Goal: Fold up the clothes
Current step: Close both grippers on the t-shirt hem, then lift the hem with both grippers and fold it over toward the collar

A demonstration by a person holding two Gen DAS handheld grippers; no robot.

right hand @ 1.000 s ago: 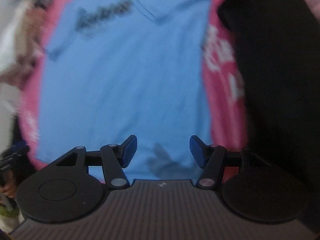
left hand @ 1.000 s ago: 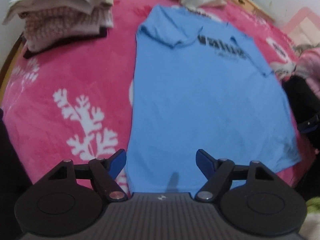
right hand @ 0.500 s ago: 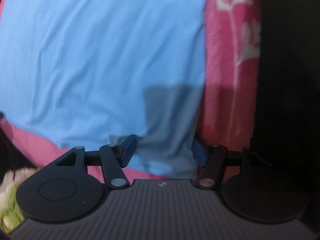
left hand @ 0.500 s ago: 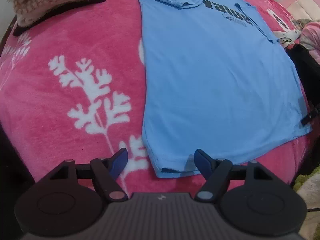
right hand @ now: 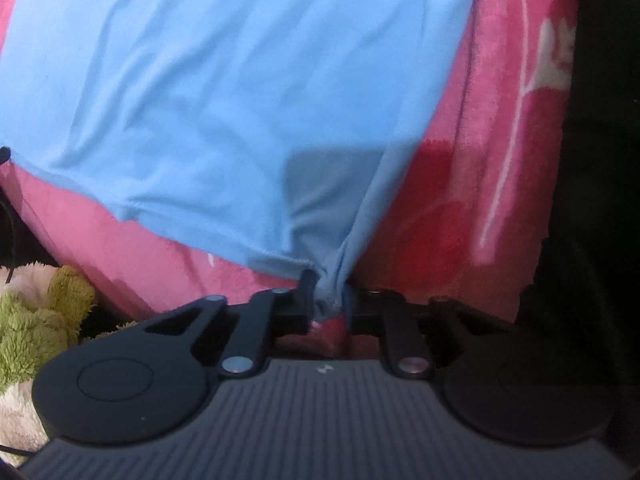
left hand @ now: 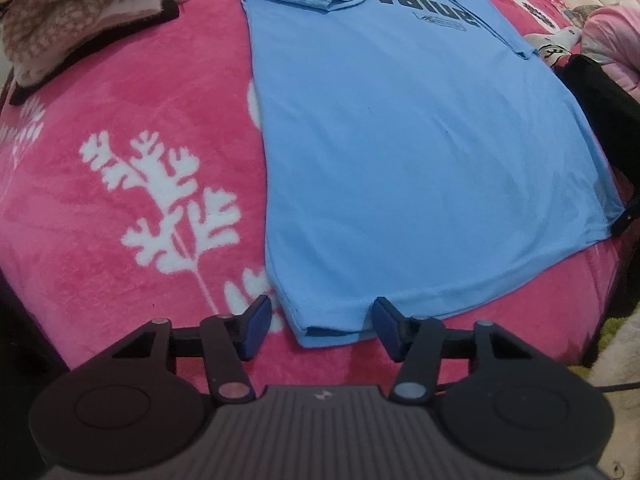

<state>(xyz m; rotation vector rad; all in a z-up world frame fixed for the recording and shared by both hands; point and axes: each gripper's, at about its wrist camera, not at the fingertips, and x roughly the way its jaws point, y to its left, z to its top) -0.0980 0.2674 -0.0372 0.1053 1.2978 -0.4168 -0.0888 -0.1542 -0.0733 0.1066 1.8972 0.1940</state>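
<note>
Your right gripper [right hand: 326,300] has its jaws closed on a bunched corner of the blue T-shirt [right hand: 224,92] hem, low in the centre of the right wrist view; the cloth fans up and away from that pinch to fill the upper left of the frame.

Your left gripper [left hand: 318,322] stands with its jaws spread wide and holds nothing. In the left wrist view the other hem corner lies right between the two blue pads [left hand: 256,328], at the bottom centre of the frame, resting flat on the pink blanket [left hand: 120,128]. The pads sit on either side of that corner, near it but apparently not yet touching.

The T-shirt's long axis runs from this hem, at the bottom of the frame, up to the collar and the dark lettering [left hand: 424,6] at the top, so it lies straight ahead of your left jaws. Both sleeves look already folded inward. The next move likely calls for you to close on this corner, matching the right side, then carry the hem up along that axis toward the collar.

A stack of folded clothes [left hand: 80,12] sits in the upper left, well apart from the T-shirt.
</note>
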